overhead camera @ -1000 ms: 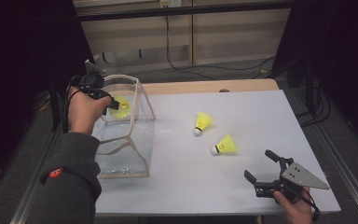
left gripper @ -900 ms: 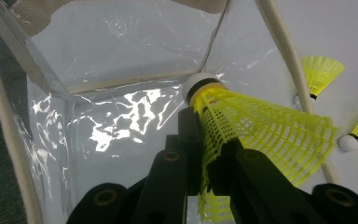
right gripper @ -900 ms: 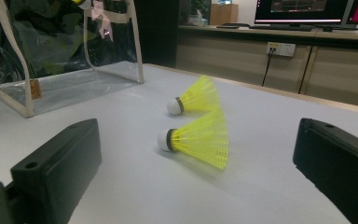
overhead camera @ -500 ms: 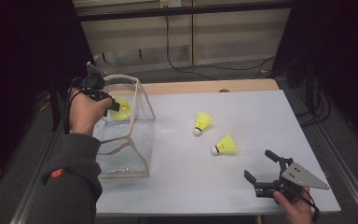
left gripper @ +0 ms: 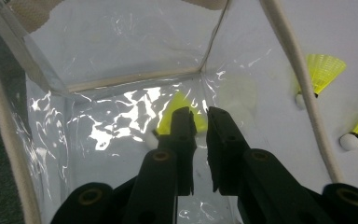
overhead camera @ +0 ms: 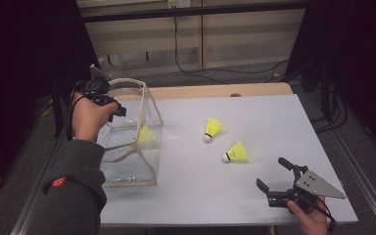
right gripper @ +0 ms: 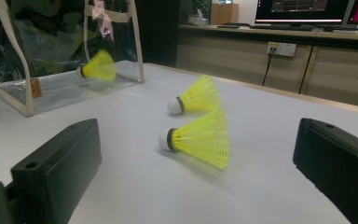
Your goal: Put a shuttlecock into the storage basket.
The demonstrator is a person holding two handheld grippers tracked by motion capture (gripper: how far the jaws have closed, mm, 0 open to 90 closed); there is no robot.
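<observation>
Now my left gripper (overhead camera: 119, 109) hangs over the clear plastic bag (overhead camera: 149, 103) by the bench's left edge, jaws just parting, nothing between them, the yellow plastic shuttlecock (overhead camera: 146, 134) dropped inside. My right gripper (overhead camera: 270, 174) waits wide open near the front right corner. Next, I judge, comes a reach for the nearer yellow shuttlecock (overhead camera: 236, 152) mid-bench.

I count three yellow shuttlecocks: one (overhead camera: 147, 134) inside the single clear bag (overhead camera: 127, 161), two (overhead camera: 213, 128) (overhead camera: 236, 152) on the bench (overhead camera: 274, 117).

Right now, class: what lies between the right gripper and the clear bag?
Two yellow shuttlecocks lie between the right gripper and the clear bag, seen in the high view.
</observation>
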